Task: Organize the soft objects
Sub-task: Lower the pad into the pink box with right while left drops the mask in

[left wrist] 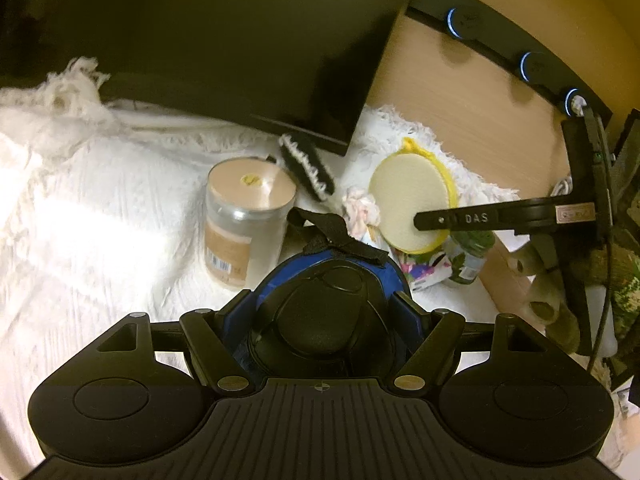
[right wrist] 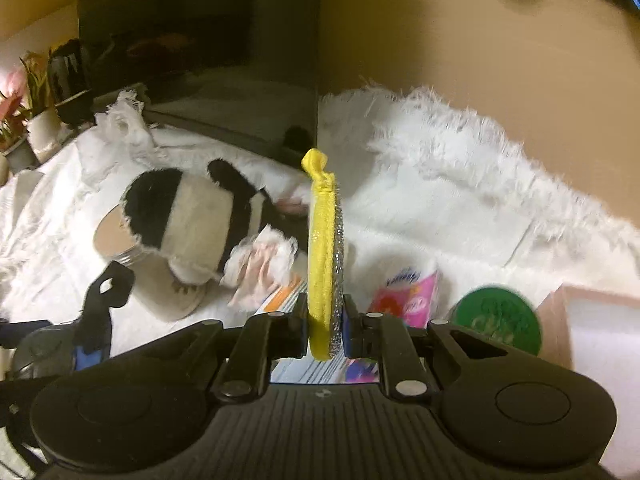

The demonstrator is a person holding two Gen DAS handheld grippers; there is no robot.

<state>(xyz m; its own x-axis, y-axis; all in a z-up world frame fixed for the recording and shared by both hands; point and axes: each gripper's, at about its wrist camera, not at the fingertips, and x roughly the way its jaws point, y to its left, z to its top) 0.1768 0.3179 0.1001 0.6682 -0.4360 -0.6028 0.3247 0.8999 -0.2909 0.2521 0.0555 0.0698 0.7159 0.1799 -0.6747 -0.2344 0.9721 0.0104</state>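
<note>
Above white cloth [right wrist: 420, 216], R gripper [right wrist: 326, 320] clamps yellow sponge [right wrist: 322, 264] edge-on, upright; L gripper [left wrist: 324, 312] grips blue-black pouch [left wrist: 320, 304].

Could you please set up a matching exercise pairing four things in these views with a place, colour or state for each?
Things:
1. yellow round sponge
2. black case with blue trim
3. clear jar
4. bottle cap

Descriptions:
A. green
B. standing upright on the white blanket, lid on
C. held edge-on between the right gripper fingers
D. held in the left gripper

Pairs: 1-C, 2-D, 3-B, 4-A
</note>
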